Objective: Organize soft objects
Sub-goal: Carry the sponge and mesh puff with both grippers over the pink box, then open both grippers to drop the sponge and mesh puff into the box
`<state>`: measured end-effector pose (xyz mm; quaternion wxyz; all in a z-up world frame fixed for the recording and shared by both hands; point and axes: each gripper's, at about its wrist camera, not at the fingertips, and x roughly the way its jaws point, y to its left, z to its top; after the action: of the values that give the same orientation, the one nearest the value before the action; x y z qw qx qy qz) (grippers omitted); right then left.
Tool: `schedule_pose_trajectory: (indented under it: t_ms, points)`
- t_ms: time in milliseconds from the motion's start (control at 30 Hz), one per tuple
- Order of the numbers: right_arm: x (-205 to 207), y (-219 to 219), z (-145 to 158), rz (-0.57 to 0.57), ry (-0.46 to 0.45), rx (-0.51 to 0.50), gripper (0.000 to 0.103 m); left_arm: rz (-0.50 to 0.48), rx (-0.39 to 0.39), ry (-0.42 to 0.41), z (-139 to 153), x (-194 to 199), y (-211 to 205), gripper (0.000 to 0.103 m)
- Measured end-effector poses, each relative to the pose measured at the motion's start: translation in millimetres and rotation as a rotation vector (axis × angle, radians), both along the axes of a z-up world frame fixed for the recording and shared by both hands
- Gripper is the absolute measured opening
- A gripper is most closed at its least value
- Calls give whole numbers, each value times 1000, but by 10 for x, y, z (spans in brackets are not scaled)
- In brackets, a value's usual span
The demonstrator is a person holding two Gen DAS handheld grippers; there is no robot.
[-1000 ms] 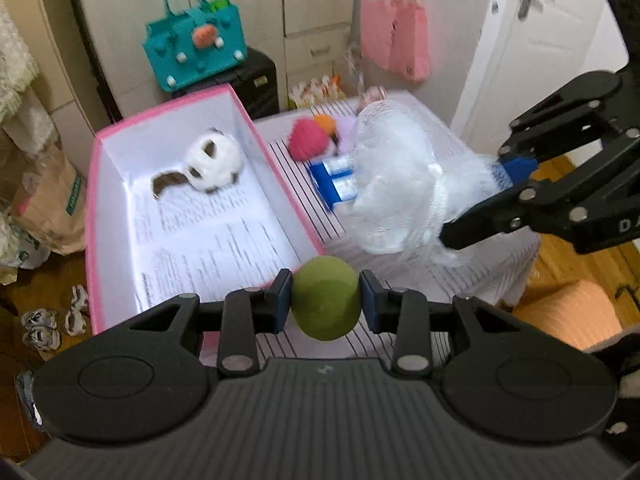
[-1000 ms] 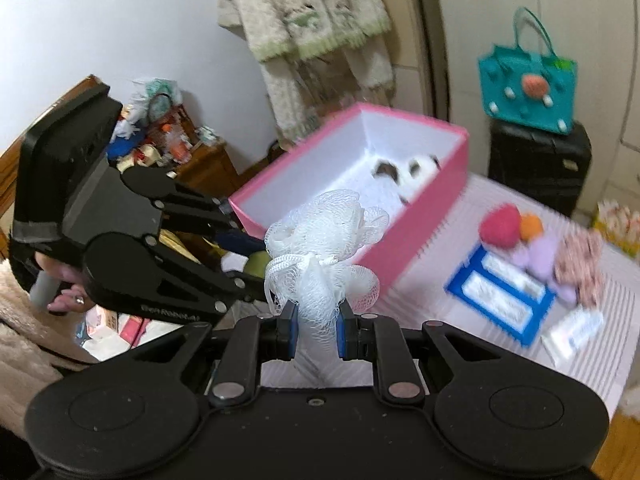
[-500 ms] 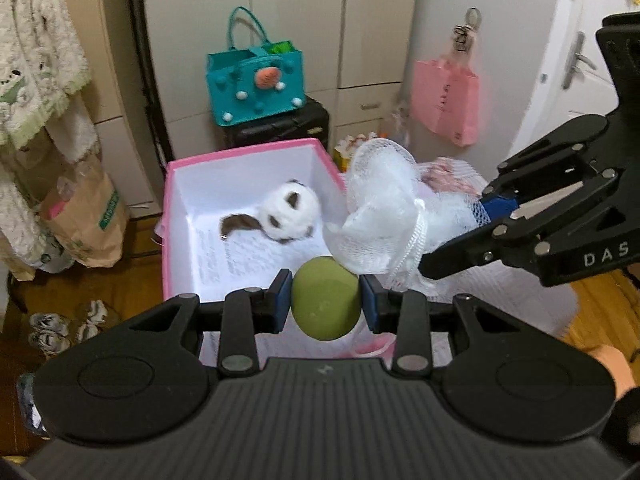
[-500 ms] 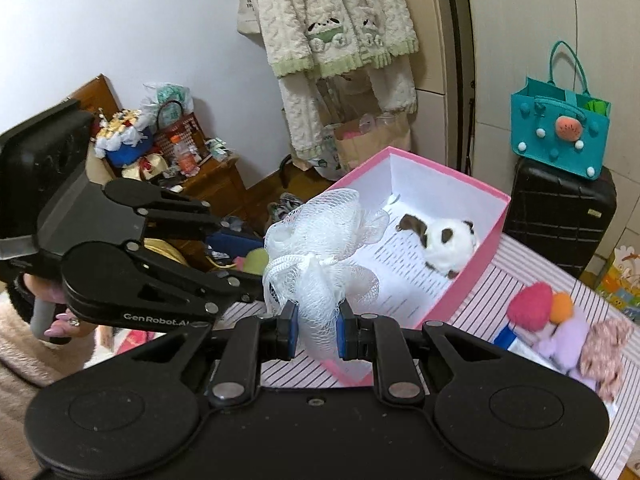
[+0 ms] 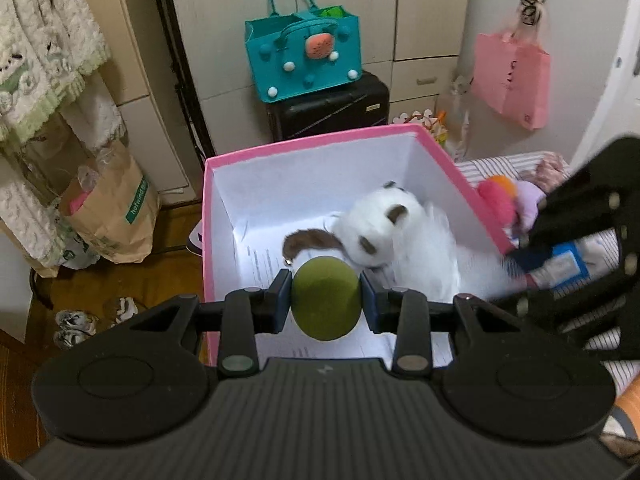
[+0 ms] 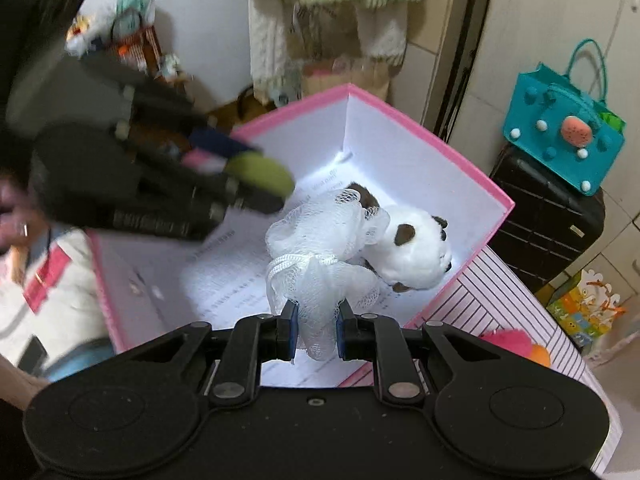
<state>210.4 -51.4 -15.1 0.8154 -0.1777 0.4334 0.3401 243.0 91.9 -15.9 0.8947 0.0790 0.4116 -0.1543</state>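
My left gripper (image 5: 326, 306) is shut on a green ball (image 5: 325, 298) and hangs over the near end of the pink box (image 5: 304, 147). In the right wrist view the same ball (image 6: 260, 172) shows blurred at the left. A white mesh bath pouf (image 6: 320, 252) is held between the pads of my right gripper (image 6: 316, 336), above the box floor. Inside the pink box (image 6: 436, 140) lies a white and brown plush toy (image 5: 372, 228), also seen as the plush toy (image 6: 412, 252) just right of the pouf. The pouf (image 5: 432, 256) is a white blur in the left wrist view.
A striped cloth (image 6: 500, 312) covers the table right of the box, with pink, orange and purple soft toys (image 5: 504, 200) and a blue packet (image 5: 568, 264) on it. A teal bag (image 5: 304, 60) stands on a black suitcase (image 5: 332, 104) behind. A paper bag (image 5: 116, 204) sits on the floor.
Both grippers have swung left and down from above the striped table to over the inside of the pink box, still holding the ball and the pouf.
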Motion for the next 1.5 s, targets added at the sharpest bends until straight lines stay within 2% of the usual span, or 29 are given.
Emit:
schedule_pose_trajectory:
  t_ms: [200, 467, 667, 767, 800, 833, 933, 1033, 1167, 1367, 1500]
  points:
    - [169, 219, -206, 112, 6, -85, 21, 8, -54, 86, -124, 444, -7, 36]
    - [368, 374, -374, 236, 56, -110, 24, 34, -75, 82, -263, 763, -48, 36]
    - [555, 428, -440, 216, 38, -116, 30, 37, -66, 102, -361, 876, -99, 37]
    - [654, 434, -453, 200, 43, -102, 41, 48, -69, 102, -387, 897, -101, 40]
    - [673, 428, -457, 189, 42, -98, 48, 46, -70, 106, -389, 901, -102, 43]
    - [691, 418, -452, 176, 39, -94, 52, 42, -70, 109, -388, 896, -101, 47]
    - [698, 357, -395, 144, 23, -63, 56, 27, -65, 83, -338, 835, -92, 59]
    - [649, 254, -305, 118, 15, -17, 56, 23, -58, 42, -248, 748, -78, 60]
    - [563, 137, -191, 77, 4, 35, 56, 11, -63, 28, -106, 592, 6, 62]
    - [359, -6, -10, 39, -43, 88, 56, -3, -1, 38, 103, 270, 41, 62]
    - [184, -106, 115, 11, -69, 127, 56, -6, 23, 10, 281, 16, 85, 65]
